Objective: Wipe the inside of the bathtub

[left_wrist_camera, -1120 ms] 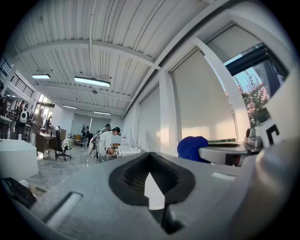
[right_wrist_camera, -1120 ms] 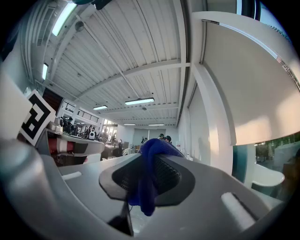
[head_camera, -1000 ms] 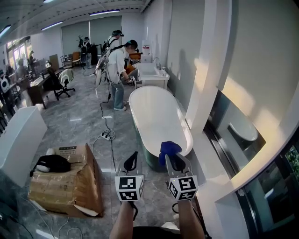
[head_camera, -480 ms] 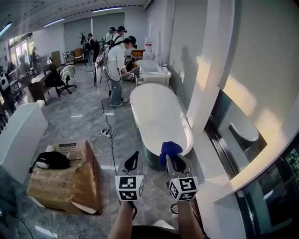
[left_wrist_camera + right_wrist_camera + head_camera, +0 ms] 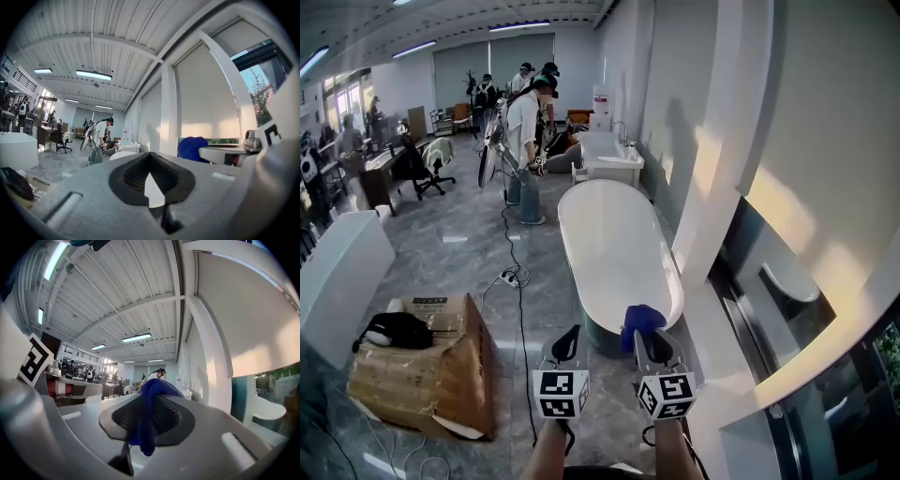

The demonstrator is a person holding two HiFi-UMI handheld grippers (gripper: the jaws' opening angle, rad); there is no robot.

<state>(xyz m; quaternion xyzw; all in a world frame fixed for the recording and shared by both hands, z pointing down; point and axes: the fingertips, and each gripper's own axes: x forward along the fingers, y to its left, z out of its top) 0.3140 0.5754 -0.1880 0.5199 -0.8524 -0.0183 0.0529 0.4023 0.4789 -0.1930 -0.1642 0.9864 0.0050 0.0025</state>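
Observation:
A long white oval bathtub (image 5: 617, 251) stands on the floor along the right wall, its near end just ahead of both grippers. My right gripper (image 5: 648, 341) is shut on a blue cloth (image 5: 640, 320), which bulges out above its jaws near the tub's near rim. In the right gripper view the blue cloth (image 5: 151, 413) is pinched between the dark pads. My left gripper (image 5: 566, 341) is shut with nothing in it, held left of the right one over the floor. The left gripper view shows the blue cloth (image 5: 192, 148) off to the right.
An opened cardboard box (image 5: 427, 364) with a black item on it sits at the left. A white power strip (image 5: 508, 277) and cables lie on the floor left of the tub. A person (image 5: 523, 150) stands beyond the tub's far end by a white basin unit (image 5: 609, 157). A pillar (image 5: 718, 169) flanks the tub's right.
The view has tilted down slightly and both grippers sit a little lower in the frame. The people at the far end have shifted. The cloth stays gripped.

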